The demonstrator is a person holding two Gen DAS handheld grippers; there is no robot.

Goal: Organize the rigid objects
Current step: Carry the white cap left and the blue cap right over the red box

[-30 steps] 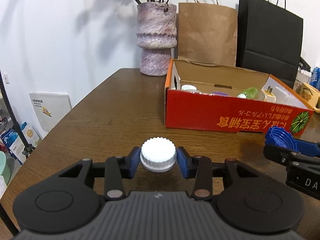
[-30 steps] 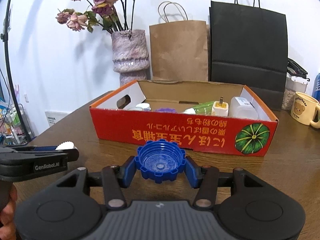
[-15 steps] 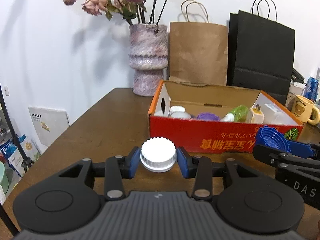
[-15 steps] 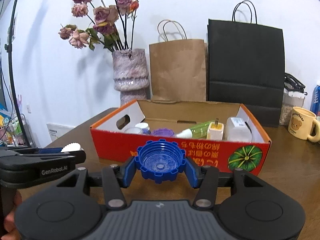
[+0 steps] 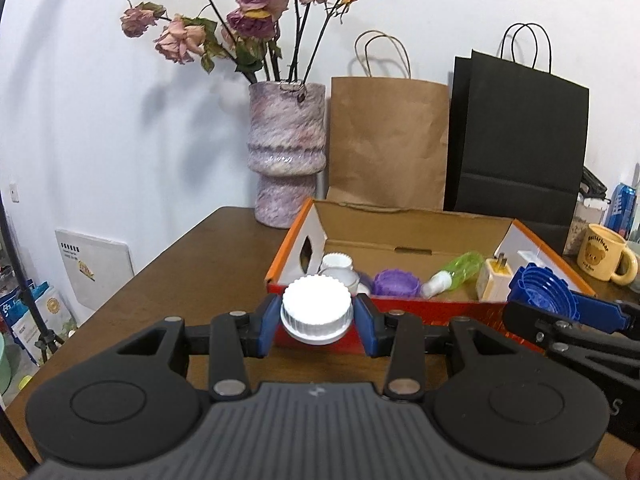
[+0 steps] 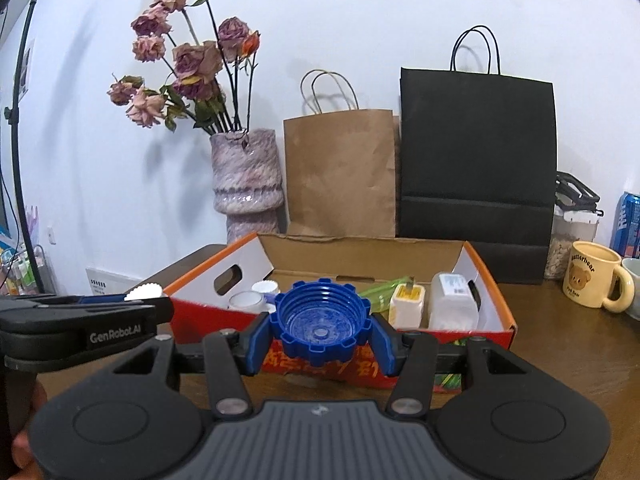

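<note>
My left gripper [image 5: 316, 322] is shut on a white ribbed cap [image 5: 316, 310] and holds it in the air just before the near left wall of the red cardboard box [image 5: 400, 308]. My right gripper [image 6: 320, 330] is shut on a blue notched cap [image 6: 320, 324], open side up, held above the box's near wall [image 6: 320, 364]. In the box lie white caps [image 5: 336, 264], a purple cap [image 5: 396, 282], a green bottle [image 5: 456, 270], a yellowish plug [image 6: 406, 300] and a clear plastic container [image 6: 454, 304]. The right gripper with its blue cap [image 5: 540, 294] shows at the right of the left wrist view.
A purple vase [image 5: 286, 152] with dried roses, a brown paper bag [image 5: 388, 140] and a black paper bag [image 5: 520, 140] stand behind the box on the brown table [image 5: 192, 272]. A yellow bear mug [image 6: 592, 280] and a blue can [image 6: 628, 220] stand at the right.
Both grippers have risen and moved toward the box with their caps; the box's inside now shows more from above.
</note>
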